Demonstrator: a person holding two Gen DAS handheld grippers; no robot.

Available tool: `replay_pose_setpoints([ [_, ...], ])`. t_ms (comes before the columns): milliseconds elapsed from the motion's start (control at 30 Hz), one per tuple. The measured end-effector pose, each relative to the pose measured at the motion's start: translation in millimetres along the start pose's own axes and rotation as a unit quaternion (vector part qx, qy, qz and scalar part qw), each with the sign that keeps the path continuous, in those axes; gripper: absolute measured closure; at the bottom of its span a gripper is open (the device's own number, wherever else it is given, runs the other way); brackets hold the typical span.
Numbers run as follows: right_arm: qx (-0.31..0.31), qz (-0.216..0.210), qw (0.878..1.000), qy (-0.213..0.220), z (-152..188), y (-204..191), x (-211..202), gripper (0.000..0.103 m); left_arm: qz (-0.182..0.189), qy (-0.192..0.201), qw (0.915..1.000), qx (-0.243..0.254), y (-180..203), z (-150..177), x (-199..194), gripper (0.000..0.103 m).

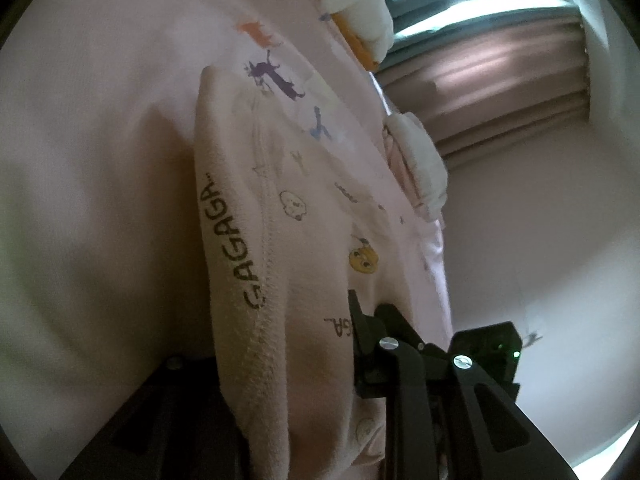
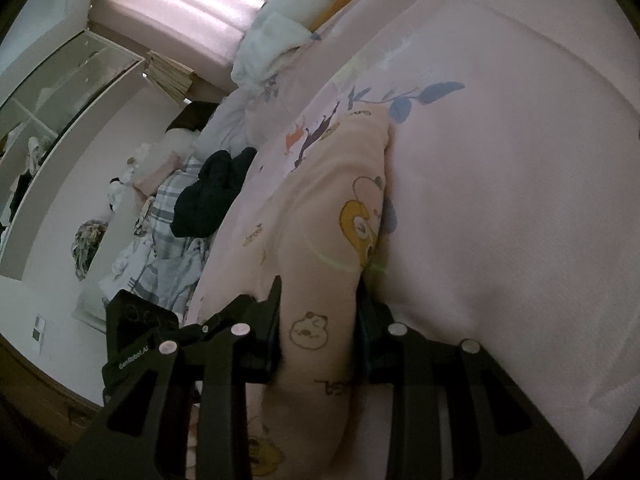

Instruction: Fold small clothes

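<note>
My right gripper (image 2: 320,332) is clamped on a thick fold of the small peach garment (image 2: 332,216), one finger on each side of the roll with the cloth bulging between them; the jaws stand partly apart only because the bunched fabric fills them. I judge I hold it this way to keep one end of the piece taut and off the pink bedsheet (image 2: 500,180) while the fold is formed. My left gripper (image 1: 316,344) has the same garment (image 1: 288,240) pinched at a hemmed edge printed with letters. Its right finger presses into the cloth, and its left one is almost wholly covered by draped fabric, so I read the grip from the way the cloth hangs stretched from it. The garment runs away from both grippers over the bed, just above the printed sheet.

Much is hidden: I cannot see the garment's full outline, nor whether it is a shirt or trousers. Far off, white bedding (image 2: 276,28) and a dark garment (image 2: 212,192) lie to the left, blurred.
</note>
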State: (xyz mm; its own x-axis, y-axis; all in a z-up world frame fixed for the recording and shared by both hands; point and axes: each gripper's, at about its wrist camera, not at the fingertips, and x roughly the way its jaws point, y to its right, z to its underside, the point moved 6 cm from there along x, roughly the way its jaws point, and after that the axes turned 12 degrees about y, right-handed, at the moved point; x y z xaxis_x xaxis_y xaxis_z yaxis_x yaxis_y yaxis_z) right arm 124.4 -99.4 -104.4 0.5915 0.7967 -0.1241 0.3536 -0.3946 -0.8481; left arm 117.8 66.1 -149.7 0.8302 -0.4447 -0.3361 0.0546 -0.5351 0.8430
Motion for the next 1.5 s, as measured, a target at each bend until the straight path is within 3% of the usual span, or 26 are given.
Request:
replay_pose_setpoints([
  [200,-0.020,-0.006,1.000,0.012,-12.7,-25.4,-7.4,0.074,0.020,0.028,0.9994,0.009,10.8,-12.3,-21.0,0.081],
  [400,-0.076,-0.039,0.996,0.017,-30.4,-76.2,-29.3,0.075,0.065,0.061,0.9936,0.069,43.0,-17.0,-72.5,0.081],
  [533,-0.119,-0.047,0.990,0.050,-33.1,-100.6,-50.1,0.075,0.079,0.079,0.9889,0.098,66.9,-21.1,-88.7,0.081],
  [633,-0.108,-0.079,0.988,0.075,-42.3,-104.7,-67.8,0.075,0.101,0.086,0.9852,0.109,88.0,-21.9,-99.3,0.081],
  [800,-0.115,-0.108,0.981,0.112,-64.4,-111.9,-100.1,0.075,0.100,0.108,0.9741,0.172,137.9,-15.2,-104.6,0.081],
  [1033,-0.144,-0.078,0.977,0.139,-92.6,-114.3,-138.6,0.075,0.067,0.110,0.9634,0.235,187.8,8.6,-84.6,0.081],
  [1267,-0.145,-0.037,0.976,0.160,-92.2,-81.7,-159.3,0.075,0.055,0.090,0.9581,0.266,189.4,38.3,-67.5,0.081],
  [1400,-0.141,-0.030,0.972,0.186,-83.4,-63.0,-169.5,0.075,0.045,0.090,0.9494,0.297,193.7,53.1,-56.7,0.081],
  [1500,-0.144,-0.008,0.972,0.184,-83.5,-59.7,-171.8,0.075,0.050,0.079,0.9525,0.290,190.2,56.4,-49.7,0.081],
])
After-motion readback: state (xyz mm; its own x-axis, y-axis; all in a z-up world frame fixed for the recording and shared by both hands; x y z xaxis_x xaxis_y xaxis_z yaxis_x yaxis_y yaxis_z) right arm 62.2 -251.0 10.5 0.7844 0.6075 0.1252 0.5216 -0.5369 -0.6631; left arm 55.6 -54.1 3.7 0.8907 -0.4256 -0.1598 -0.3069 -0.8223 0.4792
